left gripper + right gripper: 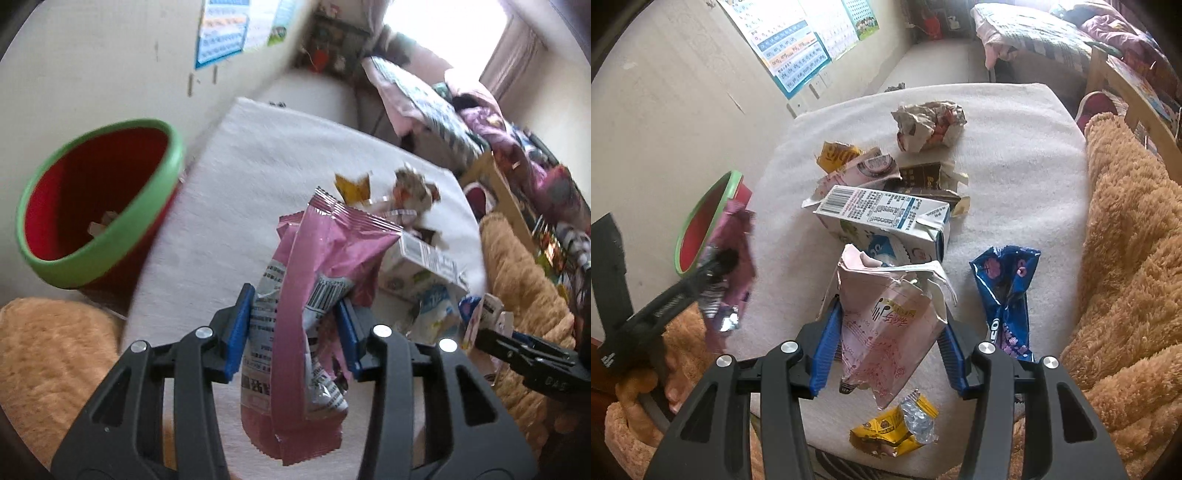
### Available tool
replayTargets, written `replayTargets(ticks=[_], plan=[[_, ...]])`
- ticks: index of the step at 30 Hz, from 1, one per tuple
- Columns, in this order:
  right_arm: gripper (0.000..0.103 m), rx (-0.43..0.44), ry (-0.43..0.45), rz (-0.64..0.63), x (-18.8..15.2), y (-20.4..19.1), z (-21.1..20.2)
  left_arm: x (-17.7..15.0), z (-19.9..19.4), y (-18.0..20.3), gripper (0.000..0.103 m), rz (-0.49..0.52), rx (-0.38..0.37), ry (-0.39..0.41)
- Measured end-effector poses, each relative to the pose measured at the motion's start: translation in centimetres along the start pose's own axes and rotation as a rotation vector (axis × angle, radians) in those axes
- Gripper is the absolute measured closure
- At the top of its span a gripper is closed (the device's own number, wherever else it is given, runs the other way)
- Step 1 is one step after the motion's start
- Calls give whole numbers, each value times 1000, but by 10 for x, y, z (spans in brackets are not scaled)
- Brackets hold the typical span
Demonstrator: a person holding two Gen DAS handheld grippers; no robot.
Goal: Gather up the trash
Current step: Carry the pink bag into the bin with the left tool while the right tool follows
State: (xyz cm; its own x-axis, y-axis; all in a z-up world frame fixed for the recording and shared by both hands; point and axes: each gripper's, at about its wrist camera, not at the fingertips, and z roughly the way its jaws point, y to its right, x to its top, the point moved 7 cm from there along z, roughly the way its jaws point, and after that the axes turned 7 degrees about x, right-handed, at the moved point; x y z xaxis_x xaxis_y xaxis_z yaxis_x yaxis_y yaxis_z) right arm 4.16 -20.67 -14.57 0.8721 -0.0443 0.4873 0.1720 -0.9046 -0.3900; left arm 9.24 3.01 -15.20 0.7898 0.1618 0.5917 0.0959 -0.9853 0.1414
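My left gripper [295,299] is shut on a crumpled pink snack wrapper [325,251], which hangs above the white-covered table [240,177]. A red bin with a green rim [110,240] stands to its left, off the table's edge. In the right wrist view the left gripper [716,266] holds that pink wrapper [733,236] in front of the bin [713,192]. My right gripper [888,310] is shut on a torn pale pink carton [882,332], lifted over the table's near side.
Trash lies on the table [1015,166]: a white milk carton [886,218], crumpled paper [931,125], a blue biscuit wrapper [1008,295], a yellow wrapper [894,428], a dark box [923,181]. A brown plush blanket [1126,258] borders the right; a bed stands behind.
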Motion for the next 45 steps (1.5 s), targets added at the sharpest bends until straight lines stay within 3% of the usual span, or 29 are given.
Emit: replayTargets(ticks=[6,11,17,26,38,45], plan=[[55,-23,53,-65,6,-12,-7,7,-25,5,62,61,50,130],[55,-37,81,-82,11,-18,-10,15,-33,10,62,96,63,185],[54,-9,116,-98,29,-39,-11,21,-34,-15,62,3,59,175],[54,28,90,-173,47,-86,9,24,-34,-54,61,-138,67,146],[53,44,65,-204,53,-110,32,23,-35,-59,61,-158,68,139],[53,47,50,-217,54,-117,41,39,-49,-83,61,-186,95,186]])
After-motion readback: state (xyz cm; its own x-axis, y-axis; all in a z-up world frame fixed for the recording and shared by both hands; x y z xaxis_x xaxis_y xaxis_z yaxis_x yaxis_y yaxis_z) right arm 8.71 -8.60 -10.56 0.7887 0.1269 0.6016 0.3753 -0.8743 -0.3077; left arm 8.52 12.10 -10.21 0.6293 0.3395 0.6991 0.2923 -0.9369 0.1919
